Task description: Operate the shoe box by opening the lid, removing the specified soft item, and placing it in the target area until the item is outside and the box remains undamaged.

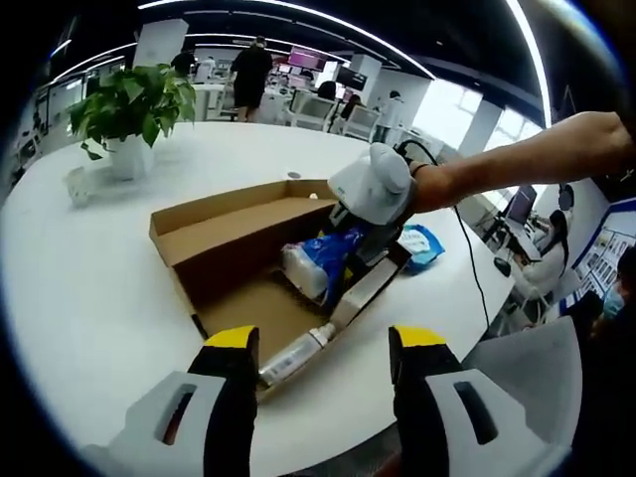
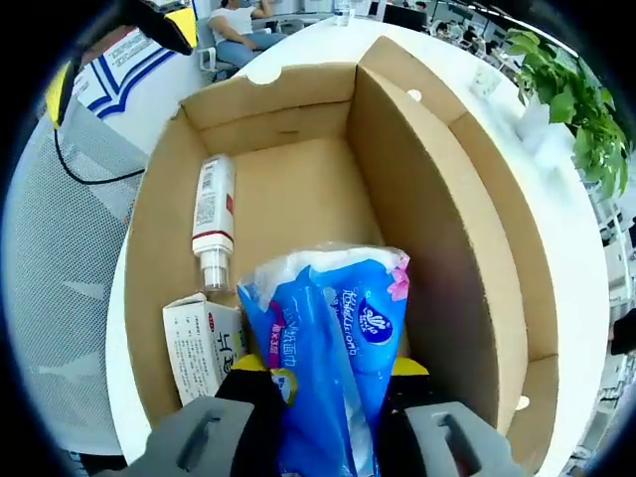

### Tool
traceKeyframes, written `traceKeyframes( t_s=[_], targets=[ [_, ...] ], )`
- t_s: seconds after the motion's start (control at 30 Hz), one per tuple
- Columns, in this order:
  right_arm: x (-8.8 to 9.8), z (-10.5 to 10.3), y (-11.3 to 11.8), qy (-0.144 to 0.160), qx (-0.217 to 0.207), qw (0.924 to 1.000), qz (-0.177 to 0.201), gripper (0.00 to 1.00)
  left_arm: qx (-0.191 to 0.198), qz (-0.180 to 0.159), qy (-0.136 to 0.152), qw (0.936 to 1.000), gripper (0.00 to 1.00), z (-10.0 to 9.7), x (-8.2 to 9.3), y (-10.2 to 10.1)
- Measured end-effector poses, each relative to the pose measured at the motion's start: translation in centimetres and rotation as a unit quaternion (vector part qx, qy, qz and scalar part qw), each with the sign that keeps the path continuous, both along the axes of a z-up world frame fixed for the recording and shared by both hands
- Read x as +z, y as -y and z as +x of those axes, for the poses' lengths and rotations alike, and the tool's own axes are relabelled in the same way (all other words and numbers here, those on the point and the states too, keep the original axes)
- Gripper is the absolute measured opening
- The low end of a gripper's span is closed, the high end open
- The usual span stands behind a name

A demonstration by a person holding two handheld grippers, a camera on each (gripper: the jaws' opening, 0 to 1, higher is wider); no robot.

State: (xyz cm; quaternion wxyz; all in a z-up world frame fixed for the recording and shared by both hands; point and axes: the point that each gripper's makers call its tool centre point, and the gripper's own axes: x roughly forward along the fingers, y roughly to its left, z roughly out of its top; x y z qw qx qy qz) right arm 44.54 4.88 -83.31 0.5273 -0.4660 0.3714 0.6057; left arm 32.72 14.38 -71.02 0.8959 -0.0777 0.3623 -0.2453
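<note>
- Left gripper view: the left gripper (image 1: 323, 363) rises from the bottom of the frame with its yellow-tipped jaws wide apart and nothing between them, hovering near the box's near end.
- At centre the box (image 1: 234, 234) lies open on a white table (image 1: 89, 298), its lid (image 1: 224, 204) folded back toward the upper left.
- The right gripper (image 1: 343, 248) reaches in from the upper right, held by a person's arm, and has the blue pack (image 1: 318, 263) at the box's right side.
- A bottle (image 1: 293, 358) lies in the bottom corner of the box; another blue packet (image 1: 422, 243) sits on the table just right of the box; a plant (image 1: 134, 104) stands upper left.
- Right gripper view: at the bottom centre the pack (image 2: 333, 348) runs down between the jaws, which are closed on it.
- The pack is inside the box; a small carton (image 2: 204, 348) lies to its left and the bottle (image 2: 214, 219) above that.
- Judgement: the lid is open and the step in hand is removing the soft pack. Next calls for a straight lift clear of the cardboard wall (image 2: 427, 219) at right, without snagging it, then setting the pack on the table.
</note>
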Motion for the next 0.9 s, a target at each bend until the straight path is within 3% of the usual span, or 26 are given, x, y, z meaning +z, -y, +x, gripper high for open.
traceKeyframes(
  t_s=[0.9],
  targets=[
    [5.5, 0.2, -0.1, 0.042, -0.011, 0.9983, 0.039, 0.31, -0.008, 0.0, 0.021, 0.9998, 0.54, -0.2, 2.4, 0.7]
  ],
)
